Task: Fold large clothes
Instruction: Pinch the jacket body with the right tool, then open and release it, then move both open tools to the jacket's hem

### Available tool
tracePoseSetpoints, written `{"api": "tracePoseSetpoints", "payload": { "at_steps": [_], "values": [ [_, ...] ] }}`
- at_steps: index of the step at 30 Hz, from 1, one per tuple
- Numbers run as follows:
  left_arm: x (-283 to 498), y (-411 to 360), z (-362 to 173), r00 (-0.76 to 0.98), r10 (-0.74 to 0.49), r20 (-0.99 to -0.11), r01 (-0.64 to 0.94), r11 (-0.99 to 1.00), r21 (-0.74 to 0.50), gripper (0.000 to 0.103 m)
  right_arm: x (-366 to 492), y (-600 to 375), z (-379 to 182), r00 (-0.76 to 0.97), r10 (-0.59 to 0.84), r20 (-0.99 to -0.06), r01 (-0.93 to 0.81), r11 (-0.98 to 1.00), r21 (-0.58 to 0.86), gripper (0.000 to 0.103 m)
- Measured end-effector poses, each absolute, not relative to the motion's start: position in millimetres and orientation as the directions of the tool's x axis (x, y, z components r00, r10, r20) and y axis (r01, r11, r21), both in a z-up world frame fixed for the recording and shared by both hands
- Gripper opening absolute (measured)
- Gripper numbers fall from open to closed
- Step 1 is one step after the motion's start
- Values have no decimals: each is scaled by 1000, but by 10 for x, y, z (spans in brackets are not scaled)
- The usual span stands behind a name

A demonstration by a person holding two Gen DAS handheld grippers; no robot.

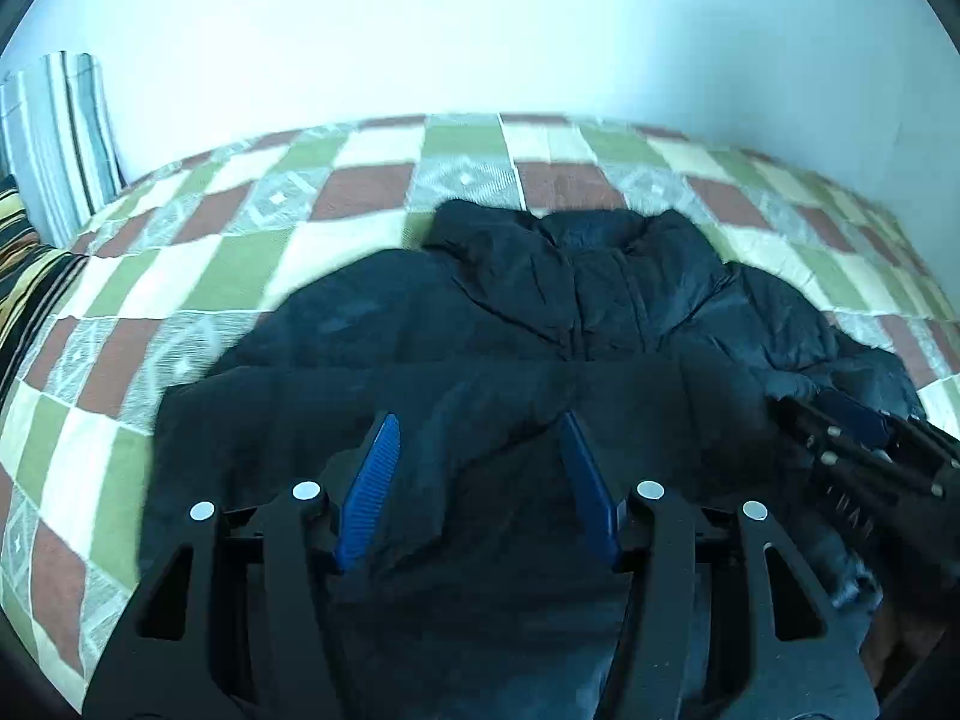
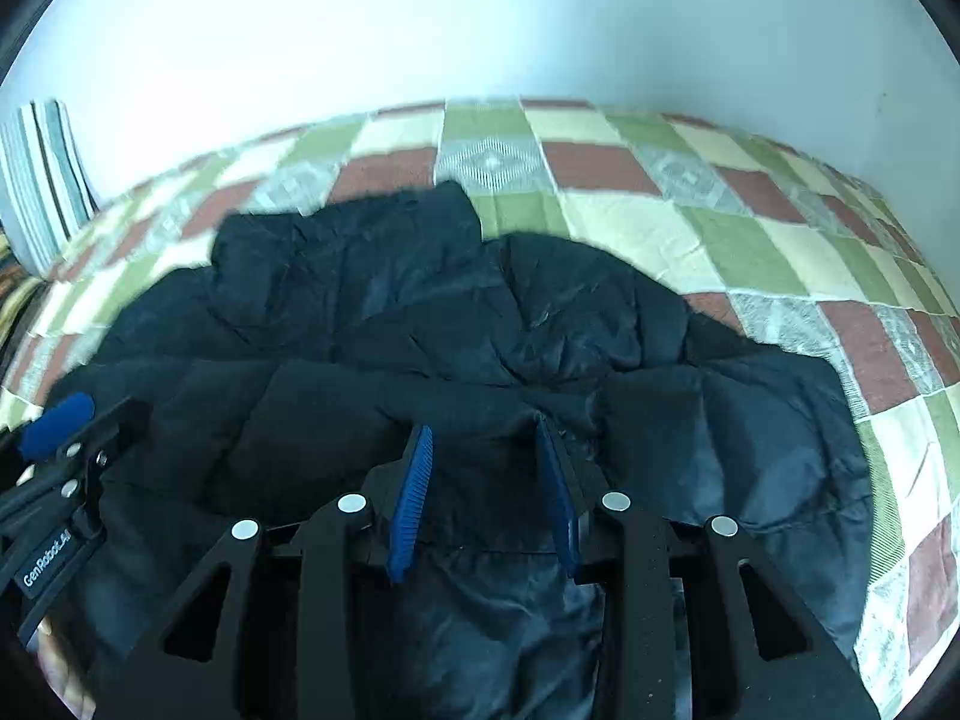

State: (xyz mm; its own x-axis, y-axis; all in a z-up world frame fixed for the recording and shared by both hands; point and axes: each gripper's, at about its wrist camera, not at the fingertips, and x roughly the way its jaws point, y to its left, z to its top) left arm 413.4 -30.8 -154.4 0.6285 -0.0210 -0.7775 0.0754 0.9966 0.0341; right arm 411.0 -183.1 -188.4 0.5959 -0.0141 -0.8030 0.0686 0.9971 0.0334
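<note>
a: one jacket (image 1: 492,324), dark navy, puffy and quilted, lies crumpled on the checked quilt (image 1: 240,252), collar at the far end, hem near.
b: long axis?
a: near to far.
b: grippers?
a: left gripper (image 1: 480,438) and right gripper (image 2: 486,438) both open over the fabric, blue ribbed pads apart.

White letters say "GenRobot" on the black side of the left claw (image 2: 57,426). More letters follow. They are cut off and too blurry to read.
</note>
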Motion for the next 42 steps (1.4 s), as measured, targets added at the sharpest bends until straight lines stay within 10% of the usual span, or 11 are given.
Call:
{"api": "tracePoseSetpoints", "payload": {
  "at_steps": [28,42],
  "values": [
    [3703,-258,-1861,583,57,-810,66,991,117,58,3566,-1744,-2032,581,-2,-814,38,999,24,41],
    [2008,1092,-1470,599,49,-799,-21,999,45,75,1852,-3091,-1558,627,-47,-778,158,985,68,66]
  ]
}}
